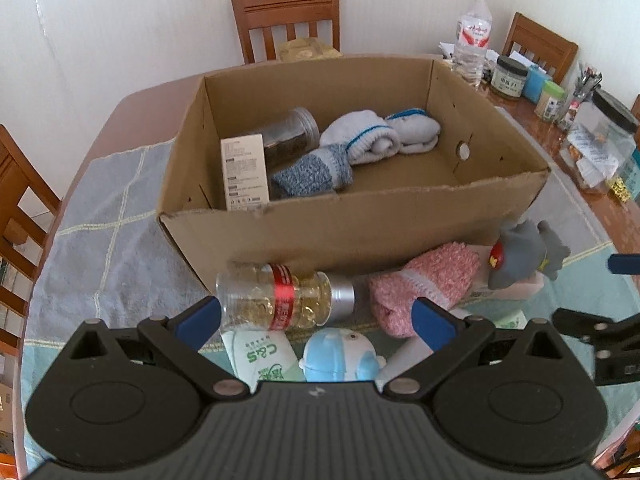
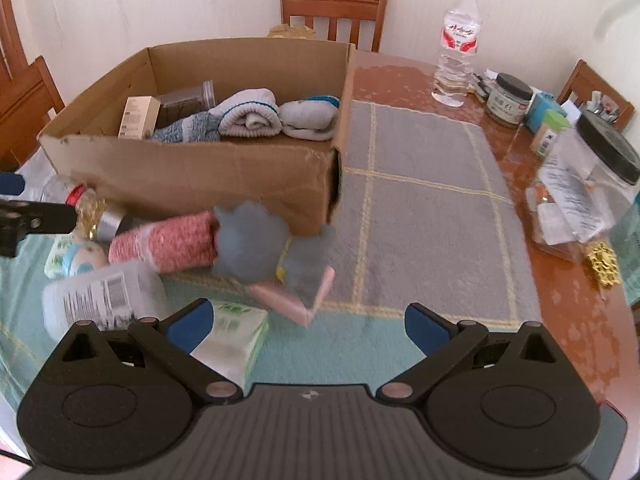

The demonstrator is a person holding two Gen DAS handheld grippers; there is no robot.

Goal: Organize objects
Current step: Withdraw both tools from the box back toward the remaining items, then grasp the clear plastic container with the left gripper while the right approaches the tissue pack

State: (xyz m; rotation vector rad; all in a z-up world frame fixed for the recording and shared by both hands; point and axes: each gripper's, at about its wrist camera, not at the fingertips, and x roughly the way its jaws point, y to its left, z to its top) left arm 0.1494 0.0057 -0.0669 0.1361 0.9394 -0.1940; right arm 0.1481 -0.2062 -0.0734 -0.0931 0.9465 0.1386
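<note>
An open cardboard box (image 1: 360, 220) (image 2: 192, 172) stands on the table and holds rolled socks (image 1: 372, 136), a dark jar (image 1: 288, 136) and a small white carton (image 1: 244, 172). In front of it lie a capsule bottle (image 1: 280, 296), a pink sock roll (image 1: 424, 284) (image 2: 164, 244), a grey toy (image 1: 520, 256) (image 2: 256, 244), a blue-white toy (image 1: 340, 356), a tissue pack (image 2: 232, 336) and a white bottle (image 2: 100, 300). My left gripper (image 1: 316, 316) is open, just before the capsule bottle. My right gripper (image 2: 308, 320) is open and empty, near the grey toy.
A water bottle (image 2: 456, 40), jars and containers (image 2: 508, 104) and a big clear jar (image 2: 584, 188) stand at the table's right edge. Wooden chairs (image 1: 288, 16) surround the table. A grey-green cloth (image 2: 420, 208) covers the table.
</note>
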